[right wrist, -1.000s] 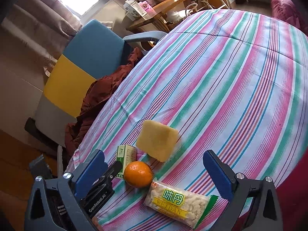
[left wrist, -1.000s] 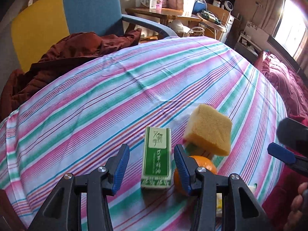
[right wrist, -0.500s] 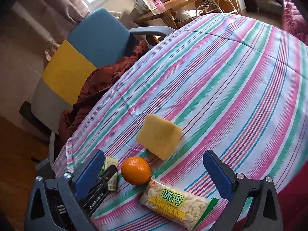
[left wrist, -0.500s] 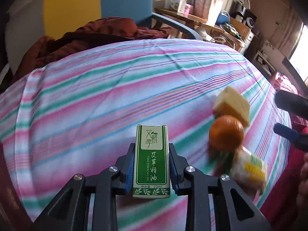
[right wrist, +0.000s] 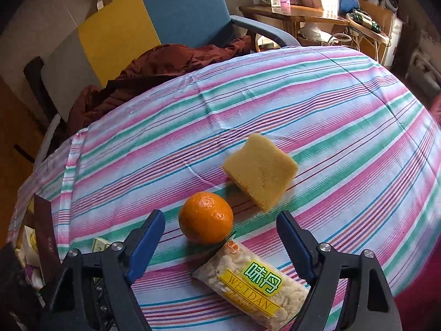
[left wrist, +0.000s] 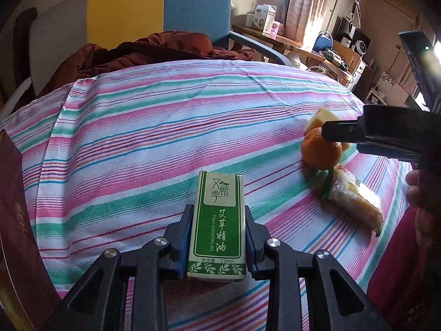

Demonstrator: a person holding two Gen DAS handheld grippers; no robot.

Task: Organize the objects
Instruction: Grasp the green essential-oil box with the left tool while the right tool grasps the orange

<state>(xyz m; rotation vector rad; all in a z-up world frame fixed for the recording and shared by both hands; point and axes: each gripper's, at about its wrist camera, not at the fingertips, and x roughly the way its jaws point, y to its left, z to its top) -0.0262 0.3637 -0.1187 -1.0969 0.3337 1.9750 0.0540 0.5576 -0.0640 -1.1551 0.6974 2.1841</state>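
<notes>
My left gripper (left wrist: pixel 217 220) is shut on a green essential-oil box (left wrist: pixel 217 237), held above the striped tablecloth (left wrist: pixel 137 138). To its right lie an orange (left wrist: pixel 319 149), a yellow sponge (left wrist: pixel 321 117) and a snack packet (left wrist: pixel 355 195). In the right wrist view, my right gripper (right wrist: pixel 220 220) hangs over the orange (right wrist: pixel 206 218). Its jaws are closing, with the orange between the blue pads (right wrist: pixel 146 245) but not touched. The snack packet (right wrist: pixel 256 278) lies just below the gripper and the sponge (right wrist: pixel 260 171) just beyond it.
A dark maroon box (left wrist: pixel 16 220) stands at the table's left edge. Behind the table is a blue and yellow chair (right wrist: pixel 171 13) with a brown jacket (right wrist: pixel 165 63) on it. A wooden side table (right wrist: pixel 297 13) holds cartons. A hand (left wrist: pixel 421 193) shows at the right.
The left gripper closed on the green box and carried it left, away from the orange. The right gripper rolled, came in over the orange, and its jaws narrowed.
</notes>
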